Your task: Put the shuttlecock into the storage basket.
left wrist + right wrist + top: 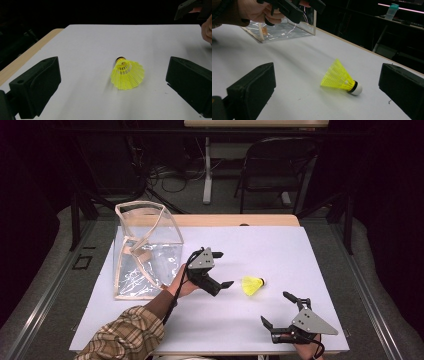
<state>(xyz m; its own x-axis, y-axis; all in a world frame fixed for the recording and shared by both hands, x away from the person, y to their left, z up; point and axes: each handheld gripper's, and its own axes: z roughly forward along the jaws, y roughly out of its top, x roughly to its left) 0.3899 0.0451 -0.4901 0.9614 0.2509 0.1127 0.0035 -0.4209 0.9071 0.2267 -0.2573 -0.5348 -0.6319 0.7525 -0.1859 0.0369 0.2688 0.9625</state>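
Just ahead of the left gripper (pixel 220 269), jaws spread wide and empty, the yellow shuttlecock (pixel 253 285) lies on its side on the white table (pixel 280 250), skirt end facing this gripper, cork pointing away. The right gripper (pixel 276 308), also wide open and empty, sits farther from the shuttlecock, near the table's front edge, so the left looks nearer. The clear bag (pixel 145 251) stands behind the left hand (pixel 183 282); no readable writing.
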